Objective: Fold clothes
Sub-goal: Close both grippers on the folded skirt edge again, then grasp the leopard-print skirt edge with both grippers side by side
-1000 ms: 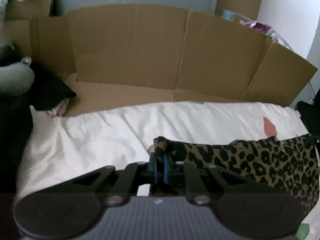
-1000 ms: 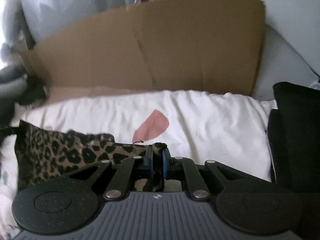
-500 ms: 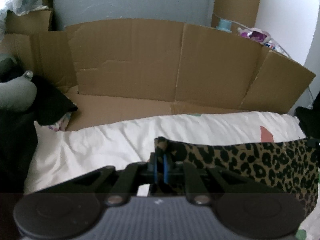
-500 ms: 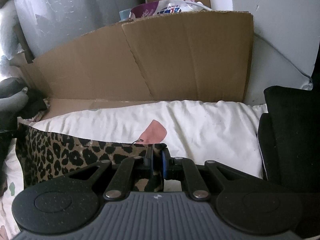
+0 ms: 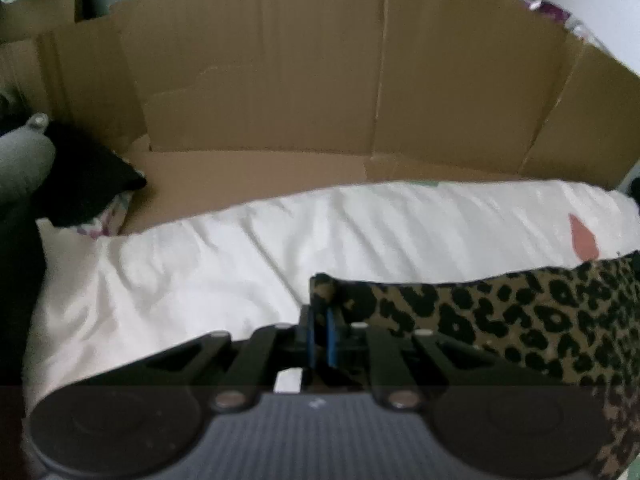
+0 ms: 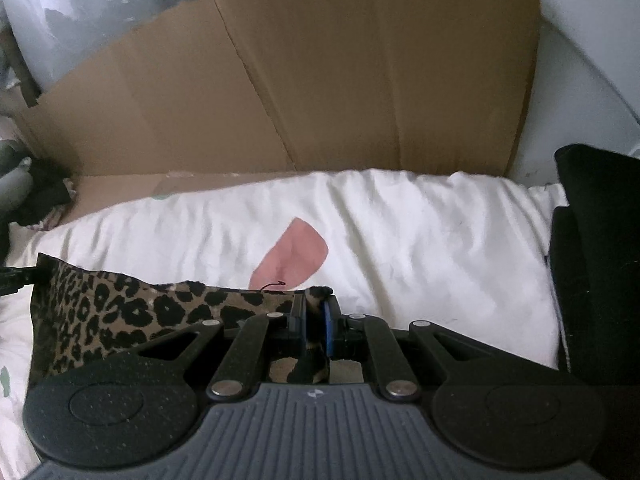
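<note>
The leopard-print garment (image 5: 520,320) was stretched between the two tools, one top corner pinched in each, so its upper edge ran as a nearly straight line with the rest hanging or trailing toward the person; to my eye that was a hold meant to keep the cloth taut and square for laying a fold. The left gripper (image 5: 319,316) was clenched on the corner at its own tips, the fabric running off to its right; the right gripper (image 6: 315,312) gripped the opposite corner, with the cloth spreading to its left (a loose dark thread curled just beyond its tips). Both were held level and low, pointing forward over the white bedding (image 6: 420,232), with the cardboard wall (image 5: 320,72) standing well ahead of them.
</note>
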The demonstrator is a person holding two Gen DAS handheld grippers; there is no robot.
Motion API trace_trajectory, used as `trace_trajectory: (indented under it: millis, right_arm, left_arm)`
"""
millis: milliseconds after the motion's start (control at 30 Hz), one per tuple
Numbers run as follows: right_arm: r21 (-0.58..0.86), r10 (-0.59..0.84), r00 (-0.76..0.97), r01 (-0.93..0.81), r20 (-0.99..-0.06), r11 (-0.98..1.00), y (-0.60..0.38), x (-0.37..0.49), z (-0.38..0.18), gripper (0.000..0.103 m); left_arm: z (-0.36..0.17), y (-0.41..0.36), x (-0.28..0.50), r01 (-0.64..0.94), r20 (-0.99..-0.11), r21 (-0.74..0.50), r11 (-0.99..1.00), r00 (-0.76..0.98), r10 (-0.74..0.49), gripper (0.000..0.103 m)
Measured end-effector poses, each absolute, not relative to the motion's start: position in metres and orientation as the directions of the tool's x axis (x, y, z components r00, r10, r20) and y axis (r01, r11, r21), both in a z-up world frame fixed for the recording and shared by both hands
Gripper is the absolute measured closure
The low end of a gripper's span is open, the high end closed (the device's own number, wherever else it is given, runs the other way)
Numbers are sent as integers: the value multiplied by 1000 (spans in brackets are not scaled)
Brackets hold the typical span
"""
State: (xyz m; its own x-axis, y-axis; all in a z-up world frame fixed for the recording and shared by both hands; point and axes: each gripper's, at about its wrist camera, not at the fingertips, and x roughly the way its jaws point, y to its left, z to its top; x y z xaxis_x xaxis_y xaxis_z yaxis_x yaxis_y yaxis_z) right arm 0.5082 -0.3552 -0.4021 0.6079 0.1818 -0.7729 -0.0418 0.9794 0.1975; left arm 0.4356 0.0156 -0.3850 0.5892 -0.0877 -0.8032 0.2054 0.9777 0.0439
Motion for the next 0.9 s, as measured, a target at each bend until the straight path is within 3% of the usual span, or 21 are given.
trace_trajectory:
  millis: [100, 267, 533, 700, 900]
  right_arm:
    - [177, 171, 591, -48, -788, 983, -351, 514, -412, 96]
    - [164, 173, 555, -66, -813, 984, -346, 521, -426, 95]
    - [155, 157, 579, -53, -800, 986, -346, 518, -410, 83]
    - [168, 177, 618, -74, -766, 983, -340, 511, -392, 81]
    - [203, 250, 621, -146, -743, 968, -322, 500, -383, 81]
  left_arm:
    - [-397, 17, 441, 183, -819, 67, 981, 572, -51, 103]
    - [-398, 25, 441, 143, -815, 79, 986, 580, -19, 102]
    - [-374, 37, 432, 77, -769, 59, 995, 640, -4, 95]
    - [-361, 10, 422, 142, -763, -8, 990, 639, -98, 87]
    - [-356, -32, 411, 256, -770, -65, 965, 602, -211, 86]
